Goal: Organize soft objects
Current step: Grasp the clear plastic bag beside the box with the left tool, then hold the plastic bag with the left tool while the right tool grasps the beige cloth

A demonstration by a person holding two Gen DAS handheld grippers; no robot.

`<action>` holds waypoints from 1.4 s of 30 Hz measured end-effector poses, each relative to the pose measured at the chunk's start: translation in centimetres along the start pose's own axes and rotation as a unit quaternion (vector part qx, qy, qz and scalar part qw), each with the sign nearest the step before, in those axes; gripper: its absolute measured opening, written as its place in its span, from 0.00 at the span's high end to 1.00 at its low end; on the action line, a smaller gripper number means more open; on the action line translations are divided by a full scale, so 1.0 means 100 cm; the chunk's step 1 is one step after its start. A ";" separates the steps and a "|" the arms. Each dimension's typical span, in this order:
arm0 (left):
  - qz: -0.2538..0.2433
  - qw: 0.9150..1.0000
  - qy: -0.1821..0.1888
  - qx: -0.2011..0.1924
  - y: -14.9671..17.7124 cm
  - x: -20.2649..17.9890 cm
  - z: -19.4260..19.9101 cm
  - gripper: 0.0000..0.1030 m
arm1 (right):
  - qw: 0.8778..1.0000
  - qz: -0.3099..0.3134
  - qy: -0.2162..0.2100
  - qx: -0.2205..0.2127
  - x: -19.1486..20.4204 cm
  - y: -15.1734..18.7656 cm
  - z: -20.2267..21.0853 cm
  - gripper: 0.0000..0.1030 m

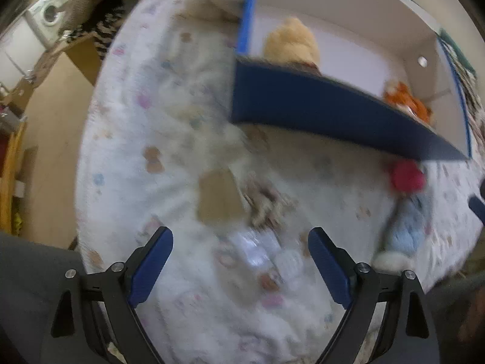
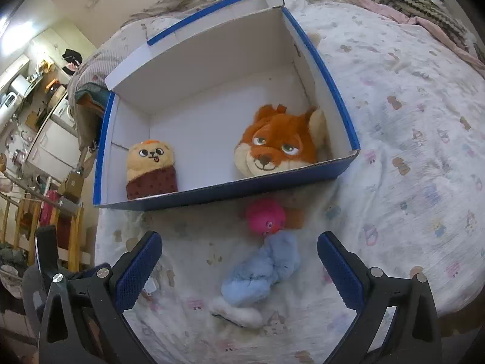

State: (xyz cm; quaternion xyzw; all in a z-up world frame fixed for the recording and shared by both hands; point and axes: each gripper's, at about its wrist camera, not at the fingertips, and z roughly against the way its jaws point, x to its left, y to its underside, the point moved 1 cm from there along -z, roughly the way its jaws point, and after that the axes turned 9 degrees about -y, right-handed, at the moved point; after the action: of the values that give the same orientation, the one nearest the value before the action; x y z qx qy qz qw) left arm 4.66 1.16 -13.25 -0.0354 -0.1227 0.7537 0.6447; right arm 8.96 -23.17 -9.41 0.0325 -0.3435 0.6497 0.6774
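While two toys already sit inside the blue box [image 2: 194, 195] on the bed [image 2: 409, 121], the tidying looks to me a bit over halfway done. A fox head [image 2: 279, 142] rests in the box's right near corner and a small bear in a dark red wrap [image 2: 150, 168] leans against the near wall toward the left. Outside, just in front of the box, a pink ball toy [image 2: 265, 217] lies on the blanket, touching or nearly touching a blue fluffy toy [image 2: 263, 270] with a white end that stretches back toward the right gripper [image 2: 239, 268]. That gripper's fingers [image 2: 138, 270] are spread wide and hold nothing, with the blue toy lying between them but below, not gripped. The left gripper [image 1: 241, 261] is likewise spread and empty, hovering over bare blanket left of the two loose toys; its view is blurred. By my reckoning, those two remain to go into the box.
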 end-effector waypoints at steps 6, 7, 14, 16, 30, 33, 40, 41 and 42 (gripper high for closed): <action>-0.023 0.999 0.029 0.040 0.029 -0.014 -0.010 0.61 | 1.000 0.001 0.004 0.001 0.003 0.000 -0.003 0.00; -0.031 0.998 0.026 0.044 0.034 -0.018 -0.013 0.61 | 1.000 0.002 0.005 0.001 0.004 0.000 -0.003 0.00; -0.065 0.996 0.040 0.041 0.037 -0.039 -0.016 0.87 | 1.000 0.000 0.005 -0.002 0.002 0.000 -0.001 0.00; -0.066 0.995 0.062 0.039 0.039 -0.040 -0.009 0.87 | 1.000 -0.007 0.005 -0.003 -0.001 0.000 0.000 0.00; -0.034 0.997 0.041 -0.060 0.000 0.012 0.051 0.87 | 0.994 -0.077 -0.046 0.058 -0.022 0.009 -0.020 0.00; -0.012 0.996 0.078 -0.044 -0.008 0.022 0.046 0.87 | 0.993 -0.083 -0.043 0.066 -0.023 0.012 -0.025 0.00; 0.014 0.991 0.126 -0.052 -0.009 0.037 0.049 0.87 | 0.993 -0.086 -0.042 0.069 -0.022 0.012 -0.030 0.00; 0.015 0.989 0.140 -0.054 -0.009 0.036 0.052 0.87 | 0.993 -0.085 -0.042 0.069 -0.022 0.012 -0.030 0.00; 0.012 0.987 0.154 -0.055 -0.008 0.033 0.055 0.87 | 0.993 -0.085 -0.042 0.069 -0.021 0.012 -0.030 0.00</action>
State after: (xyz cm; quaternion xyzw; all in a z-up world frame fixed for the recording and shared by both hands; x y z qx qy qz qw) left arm 3.73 3.76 -7.38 -0.1876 -0.0630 0.7391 0.6439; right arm 9.34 -23.38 -13.21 0.1355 -0.3218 0.6103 0.7111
